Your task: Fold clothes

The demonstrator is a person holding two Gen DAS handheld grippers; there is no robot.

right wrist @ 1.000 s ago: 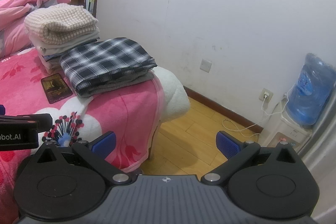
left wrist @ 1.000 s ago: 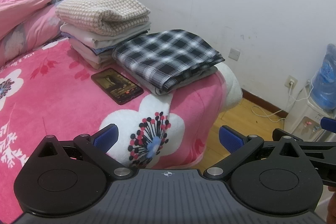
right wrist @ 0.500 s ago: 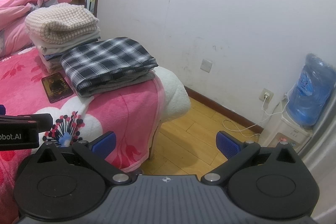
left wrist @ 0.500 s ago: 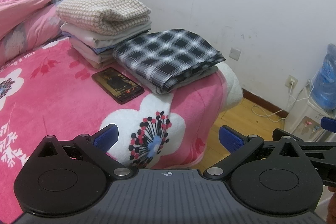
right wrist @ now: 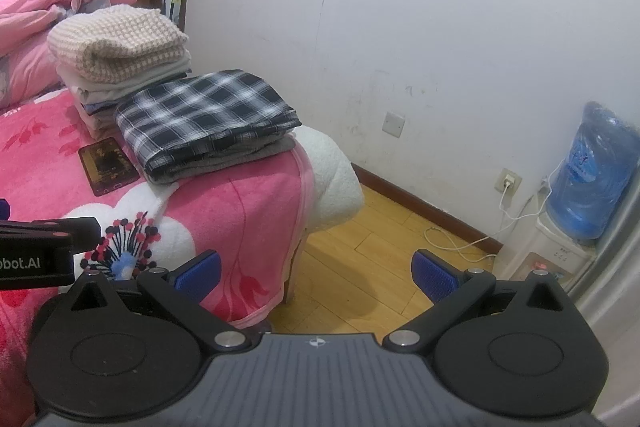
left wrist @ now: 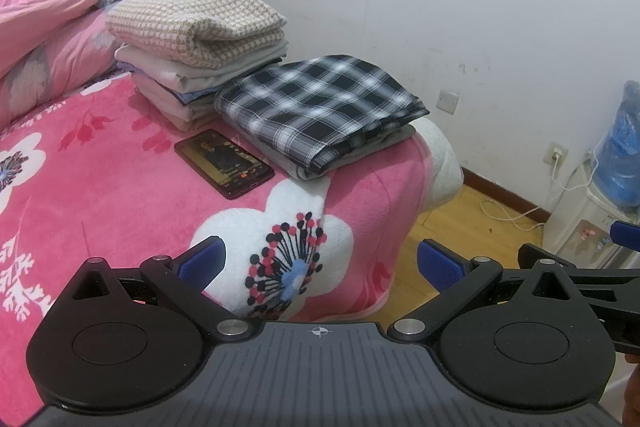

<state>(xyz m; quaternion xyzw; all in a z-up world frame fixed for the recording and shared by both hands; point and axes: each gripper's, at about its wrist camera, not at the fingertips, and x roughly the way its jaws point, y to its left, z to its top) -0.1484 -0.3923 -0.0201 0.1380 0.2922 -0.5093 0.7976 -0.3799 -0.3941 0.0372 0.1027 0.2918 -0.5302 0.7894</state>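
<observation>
Clothes already folded sit in the upper middle of both views: a plaid garment (left wrist: 320, 107) beside a taller stack (left wrist: 196, 59) topped by a waffle-knit piece, with a phone (left wrist: 224, 163) just beside them on the pink bed (left wrist: 100, 195). Both the left gripper (left wrist: 318, 263) and right gripper (right wrist: 316, 269) hold their jaws wide apart and empty, well short of the piles. I judge that the next garment should be pinched at two corners and laid flat clear of the phone, though no unfolded garment shows and the bed's near part is hidden behind the gripper bodies.
</observation>
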